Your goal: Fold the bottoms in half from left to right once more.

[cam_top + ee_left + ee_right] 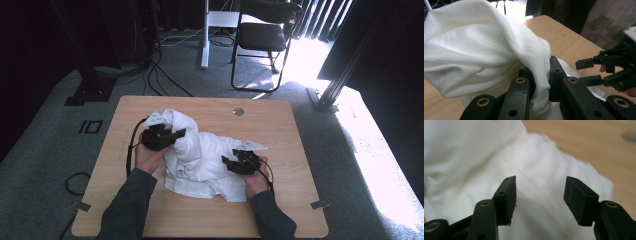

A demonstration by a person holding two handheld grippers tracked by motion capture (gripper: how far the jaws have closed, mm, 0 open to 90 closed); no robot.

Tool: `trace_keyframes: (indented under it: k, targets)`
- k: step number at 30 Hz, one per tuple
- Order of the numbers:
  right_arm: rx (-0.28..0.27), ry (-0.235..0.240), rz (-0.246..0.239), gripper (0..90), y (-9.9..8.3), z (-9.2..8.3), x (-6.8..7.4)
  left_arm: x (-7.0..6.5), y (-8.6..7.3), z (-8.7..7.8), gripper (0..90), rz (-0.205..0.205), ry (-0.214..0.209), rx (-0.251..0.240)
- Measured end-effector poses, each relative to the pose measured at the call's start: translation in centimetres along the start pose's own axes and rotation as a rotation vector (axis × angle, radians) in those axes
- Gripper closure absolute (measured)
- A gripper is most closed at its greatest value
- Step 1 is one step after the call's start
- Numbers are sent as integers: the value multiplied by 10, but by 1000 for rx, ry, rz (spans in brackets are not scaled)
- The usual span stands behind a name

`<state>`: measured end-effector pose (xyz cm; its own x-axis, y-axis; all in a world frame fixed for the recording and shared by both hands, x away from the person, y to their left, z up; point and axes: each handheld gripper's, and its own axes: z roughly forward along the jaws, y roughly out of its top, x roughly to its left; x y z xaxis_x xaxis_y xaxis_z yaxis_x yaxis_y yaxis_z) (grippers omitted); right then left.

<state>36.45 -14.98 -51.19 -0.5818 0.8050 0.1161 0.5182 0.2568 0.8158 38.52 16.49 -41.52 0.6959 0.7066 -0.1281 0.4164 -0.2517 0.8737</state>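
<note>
A crumpled white cloth (pixel 202 157) lies in the middle of the wooden table (pixel 280 125). My left gripper (pixel 179 134) is at the cloth's left side, shut on a raised fold of it. In the left gripper view the cloth (pixel 474 45) drapes over the jaws, and my left gripper (pixel 540 75) pinches a strand of it. My right gripper (pixel 226 161) rests against the cloth's right side. In the right gripper view the right gripper (pixel 540 192) stands open over the cloth (pixel 474 157) with nothing pressed between its pads. The left gripper view also shows the right gripper (pixel 587 71), open.
A round metal grommet (pixel 238 111) sits in the table near its far edge. A black chair (pixel 262 35) and a white stand (pixel 205 35) are on the carpet beyond the table. Cables (pixel 75 182) lie on the floor at left.
</note>
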Motion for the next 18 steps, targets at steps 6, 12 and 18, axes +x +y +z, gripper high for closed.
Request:
trace_keyframes:
  k: [6,12,18]
  targets:
    - [142,-23,36,421,-33,21,-14,-17,6,15,832,44,-34,20]
    - [130,-54,-32,434,-32,32,3,-44,12,37,832,104,-77,58]
    - [123,-12,-48,432,-31,36,7,-70,0,78,831,156,-122,133]
